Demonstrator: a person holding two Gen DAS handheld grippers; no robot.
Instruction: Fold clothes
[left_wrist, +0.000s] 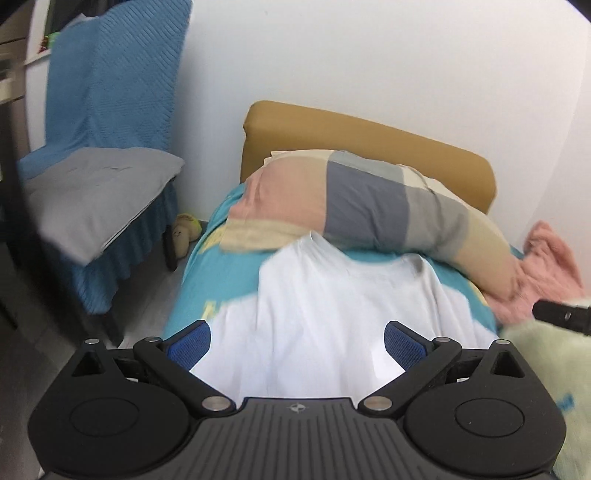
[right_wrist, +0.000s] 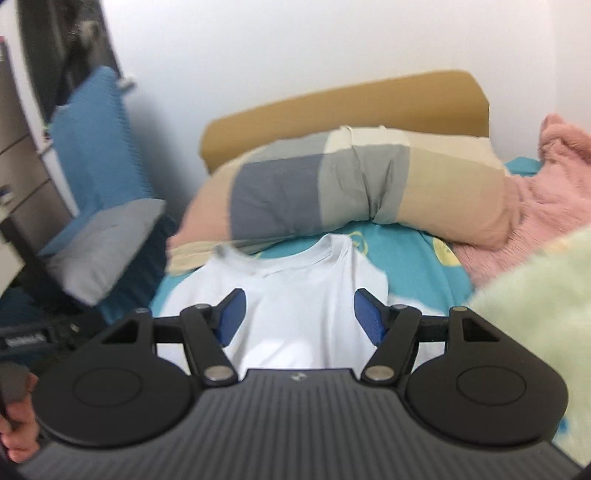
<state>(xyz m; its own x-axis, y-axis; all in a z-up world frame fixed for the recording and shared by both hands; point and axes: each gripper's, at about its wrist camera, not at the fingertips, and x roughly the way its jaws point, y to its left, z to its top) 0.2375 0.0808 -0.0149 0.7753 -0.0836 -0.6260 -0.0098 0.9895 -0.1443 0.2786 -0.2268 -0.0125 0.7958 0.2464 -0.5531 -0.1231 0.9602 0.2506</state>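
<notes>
A white T-shirt (left_wrist: 332, 306) lies flat on the teal bed sheet (left_wrist: 218, 273), collar toward the pillow. My left gripper (left_wrist: 297, 341) is open and empty, hovering over the shirt's lower part. In the right wrist view the same T-shirt (right_wrist: 299, 291) lies below my right gripper (right_wrist: 299, 314), which is open and empty above the shirt's chest. The tip of the right gripper (left_wrist: 561, 315) shows at the right edge of the left wrist view.
A patchwork pillow (left_wrist: 369, 206) lies against the tan headboard (left_wrist: 369, 136). A pink fluffy garment (right_wrist: 546, 192) and a pale green fluffy blanket (right_wrist: 535, 295) lie at the right. A blue-covered chair (left_wrist: 110, 110) with a grey cushion (left_wrist: 92, 199) stands left of the bed.
</notes>
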